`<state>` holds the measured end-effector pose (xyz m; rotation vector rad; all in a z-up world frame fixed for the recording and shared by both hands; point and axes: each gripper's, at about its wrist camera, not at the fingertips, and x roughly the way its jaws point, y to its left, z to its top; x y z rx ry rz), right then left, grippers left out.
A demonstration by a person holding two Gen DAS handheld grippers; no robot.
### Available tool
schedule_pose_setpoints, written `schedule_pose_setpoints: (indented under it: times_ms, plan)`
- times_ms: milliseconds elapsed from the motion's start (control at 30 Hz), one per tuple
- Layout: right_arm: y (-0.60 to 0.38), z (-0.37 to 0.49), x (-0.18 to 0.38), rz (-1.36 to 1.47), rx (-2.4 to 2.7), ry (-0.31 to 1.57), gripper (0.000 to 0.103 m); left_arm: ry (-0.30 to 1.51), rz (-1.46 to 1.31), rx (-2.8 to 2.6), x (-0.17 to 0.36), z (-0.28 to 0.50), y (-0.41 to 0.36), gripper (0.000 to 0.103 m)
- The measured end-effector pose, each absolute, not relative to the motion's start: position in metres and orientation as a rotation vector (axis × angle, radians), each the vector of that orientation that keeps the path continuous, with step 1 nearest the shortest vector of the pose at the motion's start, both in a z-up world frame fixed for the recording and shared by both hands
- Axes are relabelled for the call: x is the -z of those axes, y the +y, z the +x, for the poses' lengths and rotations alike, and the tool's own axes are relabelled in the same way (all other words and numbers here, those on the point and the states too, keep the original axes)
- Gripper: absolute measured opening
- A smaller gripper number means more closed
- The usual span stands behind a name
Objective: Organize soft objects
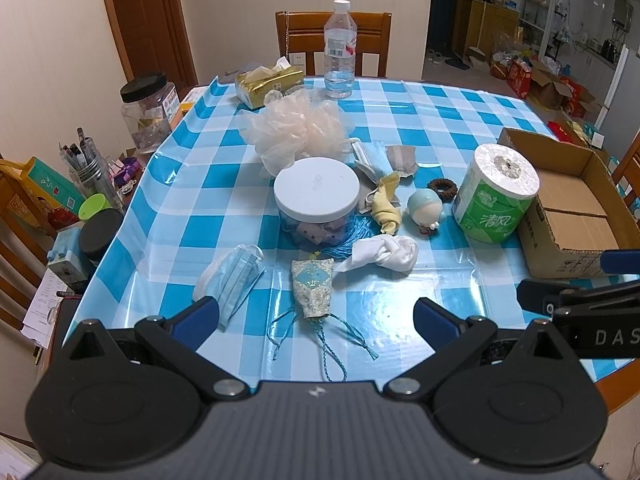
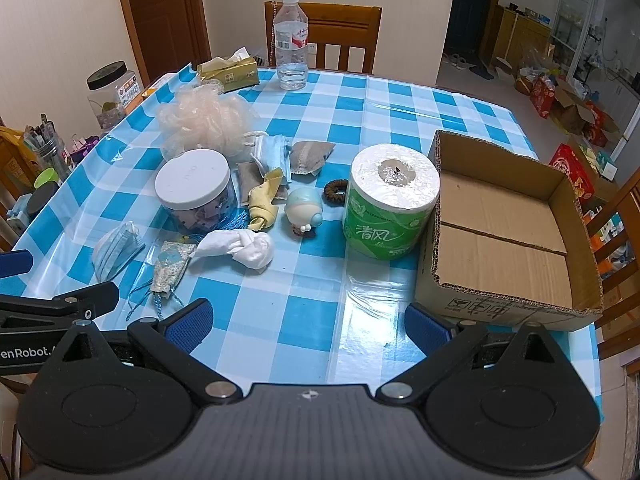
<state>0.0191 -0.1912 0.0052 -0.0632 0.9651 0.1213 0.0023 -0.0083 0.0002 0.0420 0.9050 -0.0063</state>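
Observation:
Soft objects lie on the blue checked table: a peach bath pouf [image 1: 296, 130] [image 2: 204, 120], a blue face mask [image 1: 234, 276] [image 2: 116, 250], a floral sachet with blue cords [image 1: 314, 288] [image 2: 170, 266], a knotted white cloth [image 1: 384, 256] [image 2: 244, 250], a knotted yellow cloth [image 1: 386, 208] [image 2: 264, 202], and a second mask with grey pouches [image 1: 384, 158] [image 2: 288, 152]. An open cardboard box [image 1: 568, 208] [image 2: 504, 224] stands at the right, with nothing visible inside. My left gripper [image 1: 316, 314] is open above the near edge, just before the sachet. My right gripper [image 2: 308, 318] is open and empty near the box.
A toilet roll [image 1: 496, 192] [image 2: 390, 200] stands beside the box. A white-lidded jar [image 1: 316, 200] [image 2: 194, 188], a small figurine [image 1: 426, 210] [image 2: 304, 210], a brown hair tie [image 1: 442, 189], a water bottle [image 2: 291, 40] and a tissue pack [image 1: 268, 84] are also on the table. Chairs surround it.

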Motion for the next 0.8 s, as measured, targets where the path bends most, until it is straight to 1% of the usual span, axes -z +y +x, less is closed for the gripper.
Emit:
schedule_pose_setpoints:
  times_ms: [800]
  plan:
    - [-0.1912, 0.0181, -0.0064, -0.067, -0.125, 0.959, 0.103, 0.909, 0.046, 0.012, 0.0003, 0.0040, -0.0088, 0.102]
